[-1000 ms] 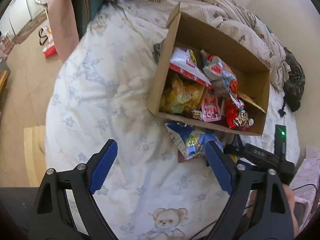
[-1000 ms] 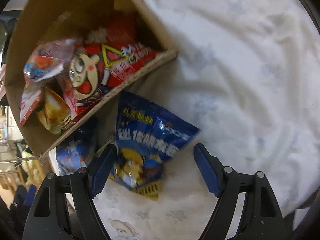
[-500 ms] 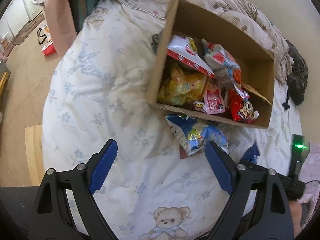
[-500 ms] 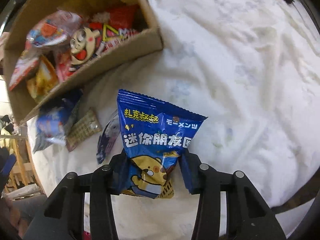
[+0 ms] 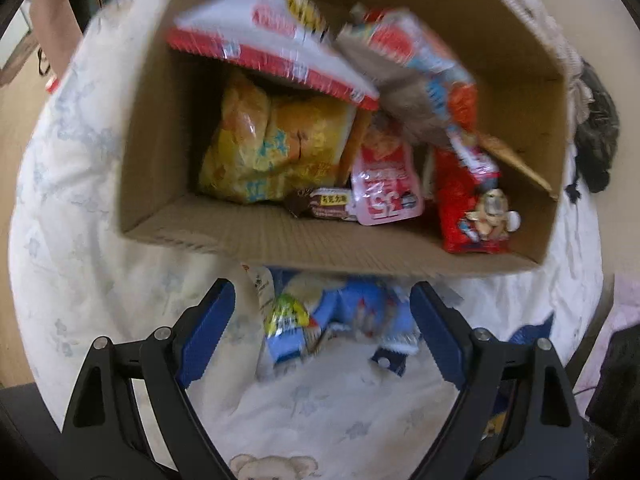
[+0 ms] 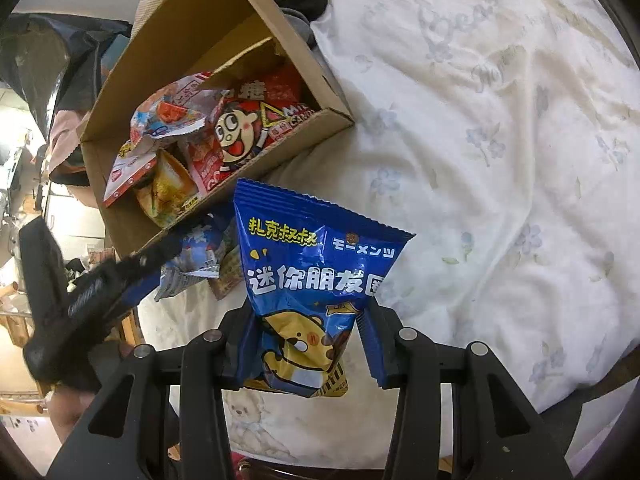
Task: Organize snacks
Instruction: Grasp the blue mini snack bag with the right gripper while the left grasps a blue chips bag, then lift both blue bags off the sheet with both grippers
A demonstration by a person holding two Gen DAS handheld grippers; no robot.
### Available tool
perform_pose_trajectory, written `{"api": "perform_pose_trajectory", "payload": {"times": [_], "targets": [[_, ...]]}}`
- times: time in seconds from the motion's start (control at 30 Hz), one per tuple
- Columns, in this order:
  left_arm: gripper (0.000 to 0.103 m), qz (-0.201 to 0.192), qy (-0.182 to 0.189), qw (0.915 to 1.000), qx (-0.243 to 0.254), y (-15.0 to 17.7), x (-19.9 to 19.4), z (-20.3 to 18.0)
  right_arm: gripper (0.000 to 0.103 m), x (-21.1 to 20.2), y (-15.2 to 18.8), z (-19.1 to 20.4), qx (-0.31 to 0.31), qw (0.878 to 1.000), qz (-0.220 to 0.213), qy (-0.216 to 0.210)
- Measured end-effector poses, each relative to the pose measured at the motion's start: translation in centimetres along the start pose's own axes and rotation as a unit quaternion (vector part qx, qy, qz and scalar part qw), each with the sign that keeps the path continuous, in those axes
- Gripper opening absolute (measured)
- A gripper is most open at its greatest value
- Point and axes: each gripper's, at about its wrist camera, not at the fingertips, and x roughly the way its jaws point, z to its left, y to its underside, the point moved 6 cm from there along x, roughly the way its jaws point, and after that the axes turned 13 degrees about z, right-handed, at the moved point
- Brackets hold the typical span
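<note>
My right gripper (image 6: pixel 308 344) pinches the blue foil snack bag (image 6: pixel 310 280) low; it could slip short of the cardboard box (image 6: pixel 276 12). My left gripper (image 5: pixel 323 332) gapes empty.

This is a bedroom in a home. A bed takes up most of both views, spread with a cream floral duvet (image 6: pixel 500 160) printed with a teddy bear (image 5: pixel 272 466), and a beige patterned blanket (image 5: pixel 560 40) lies bunched beyond a cardboard box (image 5: pixel 320 244).

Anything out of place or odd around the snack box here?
Yes: a few snack packets lie loose on the bedsheet just outside the cardboard box, against its near wall, while the other snacks sit inside.
</note>
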Motion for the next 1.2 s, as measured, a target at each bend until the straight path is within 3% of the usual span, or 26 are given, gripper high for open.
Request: {"api": "perform_pose_trajectory", "payload": {"times": [0.07,0.1,0.23,0.37,0.67,0.97,1.0,1.1,1.2], "targets": [[0.086,0.045,0.003,0.9989,0.007,0.1,2.0,-0.3,0.046,0.0,-0.7,0.3,-0.001,1.000,-0.001,-0.001],[0.084,0.050,0.001,0.9987,0.004,0.2,2.5,-0.2,0.046,-0.1,-0.7,0.4,-0.003,1.000,-0.002,0.000],[0.052,0.019,-0.006,0.9989,0.042,1.1,1.9,-1.2,0.046,0.2,-1.0,0.8,-0.003,1.000,-0.003,-0.001],[0.044,0.018,0.007,0.9981,0.059,2.5,0.5,-1.4,0.046,0.0,-0.9,1.0,-0.007,1.000,-0.003,-0.005],[0.044,0.015,-0.015,0.9968,0.078,7.1,-2.2,1.1,0.046,-0.5,-0.5,2.0,-0.017,1.000,-0.010,-0.015],[0.048,0.043,-0.044,0.9952,0.076,9.3,-0.9,4.5,0.047,-0.1,-0.2,3.0,-0.026,1.000,-0.009,-0.006],[0.051,0.044,-0.045,0.9950,0.078,9.4,-0.9,4.4,0.047,-0.1,-0.2,3.1,-0.027,1.000,-0.009,-0.005],[0.074,0.035,-0.055,0.9948,0.078,9.6,-0.9,4.2,0.047,0.0,-0.2,3.3,-0.031,0.999,-0.010,-0.003],[0.076,0.021,-0.074,0.9928,0.091,9.7,-1.1,3.8,0.047,0.2,-0.2,3.2,-0.031,0.999,-0.009,0.006]]}}
